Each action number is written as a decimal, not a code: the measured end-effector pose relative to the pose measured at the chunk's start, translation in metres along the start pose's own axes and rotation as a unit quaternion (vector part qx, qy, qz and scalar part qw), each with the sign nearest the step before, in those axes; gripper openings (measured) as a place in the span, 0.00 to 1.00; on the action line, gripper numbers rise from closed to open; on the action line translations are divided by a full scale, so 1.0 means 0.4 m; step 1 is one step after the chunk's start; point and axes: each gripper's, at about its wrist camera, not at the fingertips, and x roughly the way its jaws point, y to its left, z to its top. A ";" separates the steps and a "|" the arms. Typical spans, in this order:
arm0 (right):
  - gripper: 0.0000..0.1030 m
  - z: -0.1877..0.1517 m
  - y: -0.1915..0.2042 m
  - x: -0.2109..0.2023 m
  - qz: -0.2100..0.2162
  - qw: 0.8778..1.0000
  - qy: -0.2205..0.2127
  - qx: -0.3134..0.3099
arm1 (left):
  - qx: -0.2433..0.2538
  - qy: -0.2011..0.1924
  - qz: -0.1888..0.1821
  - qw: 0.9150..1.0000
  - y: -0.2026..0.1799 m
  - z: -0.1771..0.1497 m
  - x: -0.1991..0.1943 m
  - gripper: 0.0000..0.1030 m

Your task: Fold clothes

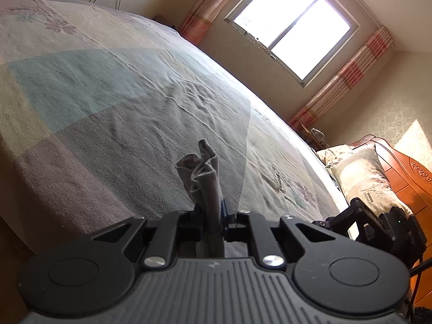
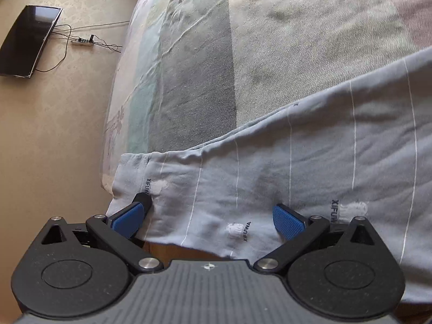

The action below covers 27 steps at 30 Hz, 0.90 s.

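garment (image 2: 310,145) lies on the bed (image 2: 194,54), hem at the edge.
your left gripper (image 1: 213,216) pinches a grey fold (image 1: 205,178) of it; your right gripper (image 2: 213,218) jaws stand wide, empty.

This is a bedroom in a home. A wide bed (image 1: 121,86) with a patchwork, flower-printed sheet fills most of the left wrist view. At its lower right lie pillows (image 1: 361,178) against a carved wooden headboard (image 1: 413,178). A bright window (image 1: 291,29) at upper right is flanked by pink-striped curtains (image 1: 343,81). In the right wrist view, upper left, a flat-screen television (image 2: 27,40) hangs on the patterned wall beside a power strip (image 2: 82,42) with trailing cables.
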 end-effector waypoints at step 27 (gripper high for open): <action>1.00 -0.084 -0.190 -0.366 -0.041 0.993 -0.099 0.054 | 0.116 0.044 -0.052 0.991 -0.243 -0.022 0.003 0.11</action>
